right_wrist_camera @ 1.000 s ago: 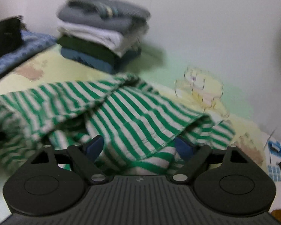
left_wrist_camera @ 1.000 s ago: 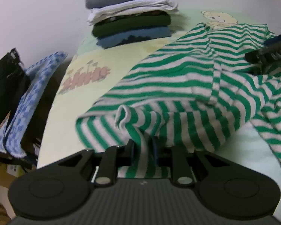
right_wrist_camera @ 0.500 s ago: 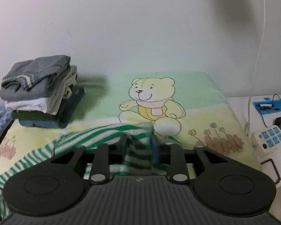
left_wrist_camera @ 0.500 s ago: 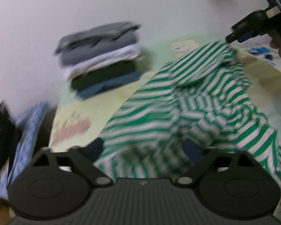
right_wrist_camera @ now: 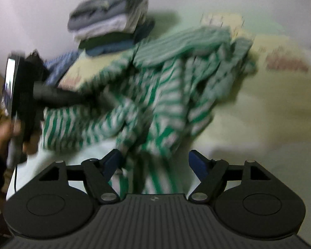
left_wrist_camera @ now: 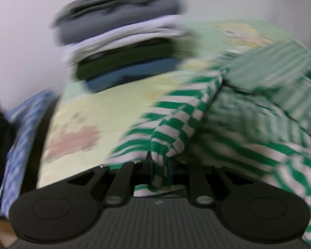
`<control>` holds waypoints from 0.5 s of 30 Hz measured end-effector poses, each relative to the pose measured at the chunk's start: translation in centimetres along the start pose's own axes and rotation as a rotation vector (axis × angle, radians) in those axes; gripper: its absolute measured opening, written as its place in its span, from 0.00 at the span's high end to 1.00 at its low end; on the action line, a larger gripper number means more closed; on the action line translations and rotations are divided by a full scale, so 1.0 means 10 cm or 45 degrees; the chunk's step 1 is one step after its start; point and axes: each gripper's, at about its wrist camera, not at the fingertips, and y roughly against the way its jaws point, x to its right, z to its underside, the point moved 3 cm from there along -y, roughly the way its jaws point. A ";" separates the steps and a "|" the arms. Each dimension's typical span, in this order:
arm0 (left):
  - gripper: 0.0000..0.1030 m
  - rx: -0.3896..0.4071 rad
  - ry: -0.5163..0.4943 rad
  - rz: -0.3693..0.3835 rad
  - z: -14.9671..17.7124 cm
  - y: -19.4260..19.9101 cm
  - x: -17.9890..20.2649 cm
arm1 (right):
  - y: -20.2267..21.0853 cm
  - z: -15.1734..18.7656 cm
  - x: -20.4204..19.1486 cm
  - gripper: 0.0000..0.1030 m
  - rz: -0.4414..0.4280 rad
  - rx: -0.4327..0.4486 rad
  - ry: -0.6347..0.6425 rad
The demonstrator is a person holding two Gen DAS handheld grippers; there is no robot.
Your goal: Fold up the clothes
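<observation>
Both views blurred.

Left tongs (left_wrist_camera: 158, 166): closing, nearly pressed together, pinching a fold of the green-and-white striped garment (left_wrist_camera: 176, 112) between the pads. Seen also from the right wrist view at far left (right_wrist_camera: 89, 99), gripped by a hand (right_wrist_camera: 2, 139), with the dark fingers reaching into the striped cloth.

Right tongs (right_wrist_camera: 155, 161): opening, spread wide, blue pads (right_wrist_camera: 112, 161) standing apart on either side of a hanging strip of the striped cloth; pads not pressing on it.

Striped garment (right_wrist_camera: 155, 95): crumpled in a heap on the bed (left_wrist_camera: 105, 101), lying across the pale yellow-green printed sheet, one edge drawn toward the left tongs, another part trailing down between the right pads.

Stack of folded clothes (left_wrist_camera: 122, 39): at the far end of the bed against the white wall (left_wrist_camera: 20, 31); grey on top, then white, dark green, blue at the bottom. Same stack in the right wrist view (right_wrist_camera: 109, 25), beyond the striped heap.

Blue-and-white checked cloth (left_wrist_camera: 22, 124): beside the bed at the left edge.
</observation>
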 end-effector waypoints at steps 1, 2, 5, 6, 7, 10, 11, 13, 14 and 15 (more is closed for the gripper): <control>0.87 0.000 0.046 -0.041 0.00 0.01 -0.12 | -0.04 0.04 -0.03 0.26 0.009 -0.021 -0.004; 0.87 0.008 0.082 -0.084 0.00 0.04 -0.24 | -0.10 0.07 -0.05 0.26 0.020 -0.045 -0.009; 0.87 0.044 0.166 -0.149 0.08 0.22 -0.57 | -0.26 0.14 -0.14 0.42 0.041 -0.113 -0.019; 0.87 0.057 0.186 -0.150 0.12 0.30 -0.66 | -0.29 0.15 -0.17 0.68 0.038 -0.123 -0.014; 0.87 0.075 0.206 -0.143 0.17 0.42 -0.73 | -0.31 0.15 -0.20 0.75 0.034 -0.123 -0.010; 0.87 0.136 0.250 -0.107 0.31 0.84 -0.87 | -0.22 0.14 -0.27 0.82 0.050 -0.069 0.031; 0.87 0.155 0.251 -0.092 0.35 0.98 -0.88 | -0.16 0.13 -0.26 0.82 0.056 -0.048 0.039; 0.87 0.183 0.226 -0.067 0.41 1.22 -0.85 | 0.00 0.11 -0.21 0.83 0.097 0.007 0.038; 0.87 0.192 0.217 -0.044 0.43 1.33 -0.84 | 0.09 0.10 -0.17 0.84 0.127 0.042 0.033; 0.87 0.202 0.211 -0.014 0.45 1.44 -0.84 | 0.19 0.08 -0.12 0.84 0.166 0.081 0.025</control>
